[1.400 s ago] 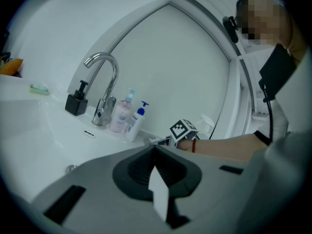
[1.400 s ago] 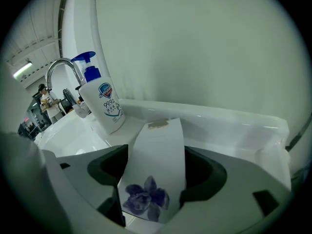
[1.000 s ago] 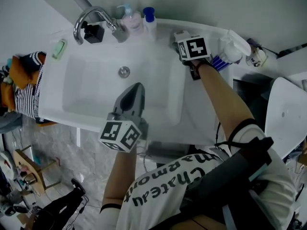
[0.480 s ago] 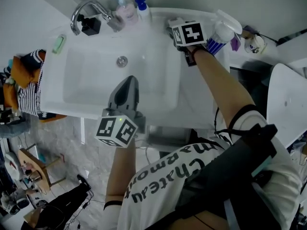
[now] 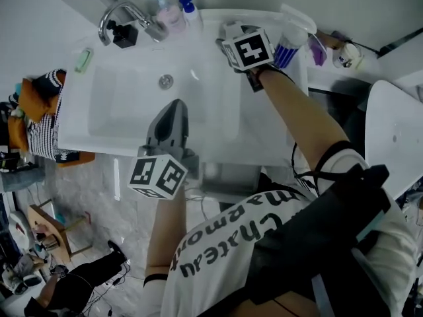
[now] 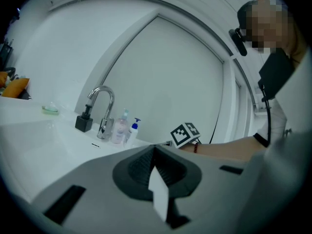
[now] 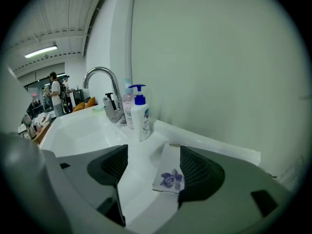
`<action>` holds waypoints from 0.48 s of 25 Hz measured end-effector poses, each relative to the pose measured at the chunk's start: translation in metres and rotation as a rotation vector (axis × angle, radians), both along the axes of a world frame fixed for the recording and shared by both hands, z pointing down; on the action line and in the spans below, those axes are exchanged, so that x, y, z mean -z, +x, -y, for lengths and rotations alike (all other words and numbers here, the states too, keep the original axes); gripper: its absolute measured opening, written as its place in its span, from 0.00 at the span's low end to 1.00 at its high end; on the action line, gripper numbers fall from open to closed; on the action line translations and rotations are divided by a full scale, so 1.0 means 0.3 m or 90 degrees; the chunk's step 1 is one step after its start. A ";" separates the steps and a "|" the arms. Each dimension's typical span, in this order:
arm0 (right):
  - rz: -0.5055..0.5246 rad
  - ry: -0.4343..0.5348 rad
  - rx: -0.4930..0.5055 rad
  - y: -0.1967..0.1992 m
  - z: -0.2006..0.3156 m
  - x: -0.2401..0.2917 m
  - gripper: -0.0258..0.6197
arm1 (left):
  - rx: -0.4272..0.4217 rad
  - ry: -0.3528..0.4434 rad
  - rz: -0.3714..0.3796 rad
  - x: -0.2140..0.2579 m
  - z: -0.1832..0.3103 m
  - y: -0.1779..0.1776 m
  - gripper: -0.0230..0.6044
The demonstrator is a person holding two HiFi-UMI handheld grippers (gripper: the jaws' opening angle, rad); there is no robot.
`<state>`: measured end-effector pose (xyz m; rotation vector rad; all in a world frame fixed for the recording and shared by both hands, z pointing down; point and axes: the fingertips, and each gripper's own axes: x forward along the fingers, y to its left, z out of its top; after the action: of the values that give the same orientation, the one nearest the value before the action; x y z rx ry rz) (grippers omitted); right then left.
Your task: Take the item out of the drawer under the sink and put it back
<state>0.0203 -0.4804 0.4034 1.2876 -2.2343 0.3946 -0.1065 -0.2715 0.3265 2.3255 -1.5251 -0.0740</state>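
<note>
On the rim of the one white sink (image 5: 79, 111), the right gripper (image 7: 153, 155) stands wide open. The one flower-printed packet (image 7: 168, 175) lies flat between its jaws, nearer the right jaw. The left gripper (image 6: 155, 152) is closed and empty. Beyond the right gripper are one faucet (image 7: 100, 79) and two pump bottles (image 7: 140, 113).

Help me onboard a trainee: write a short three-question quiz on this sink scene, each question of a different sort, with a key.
1. True or false: the left gripper has its jaws together.
2. What lies on the ledge between the open jaws of the right gripper?
A. a white packet with a purple flower
B. a toothbrush
C. a sponge
3. Fill in: in the right gripper view, the blue-capped pump bottle stands just right of the ____.

Key: 1 true; 2 A; 3 faucet.
</note>
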 end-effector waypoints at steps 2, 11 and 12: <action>0.005 0.009 0.009 0.002 -0.027 0.028 0.57 | -0.002 0.006 0.002 0.014 -0.007 0.017 0.05; 0.071 0.060 0.115 -0.013 -0.285 0.198 0.11 | -0.006 0.038 0.003 0.096 -0.050 0.134 0.05; 0.086 0.059 0.133 -0.012 -0.324 0.210 0.09 | -0.004 0.039 -0.002 0.104 -0.058 0.148 0.05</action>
<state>0.0166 -0.3834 0.3403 1.0865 -2.4983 0.3122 -0.0622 -0.2540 0.2955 2.3755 -1.5343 -0.1241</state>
